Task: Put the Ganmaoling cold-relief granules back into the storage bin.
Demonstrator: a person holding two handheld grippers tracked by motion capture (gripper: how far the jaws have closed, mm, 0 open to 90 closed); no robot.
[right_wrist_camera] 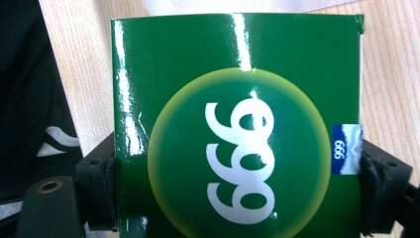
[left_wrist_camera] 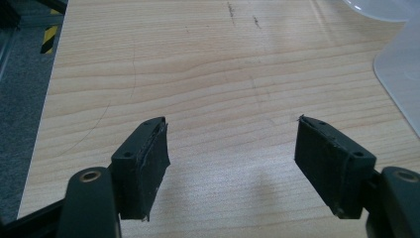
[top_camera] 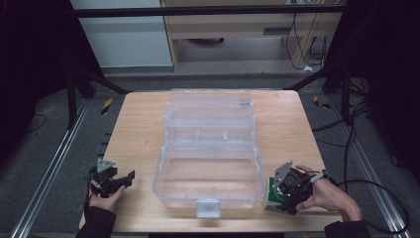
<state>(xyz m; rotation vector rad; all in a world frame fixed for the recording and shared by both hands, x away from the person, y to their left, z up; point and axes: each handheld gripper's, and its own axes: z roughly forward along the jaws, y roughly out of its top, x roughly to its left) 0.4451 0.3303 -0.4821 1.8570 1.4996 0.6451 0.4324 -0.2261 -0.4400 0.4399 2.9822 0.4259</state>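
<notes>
Green box clamped between right tool pads, flat on surface, probably gripped for lifting | clear case lay open beside that tool, ready to receive | left tool released, idle over bare wood

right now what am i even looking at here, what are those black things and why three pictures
A person sits at a wooden table, holding a hand-operated grasping tool in each hand. The high view looks down from above. The other two come from cameras riding on each tool. The left tool is open over bare wood. The right tool is shut on a green box, at the table's near right corner. A clear plastic case lies open in the middle.
</notes>
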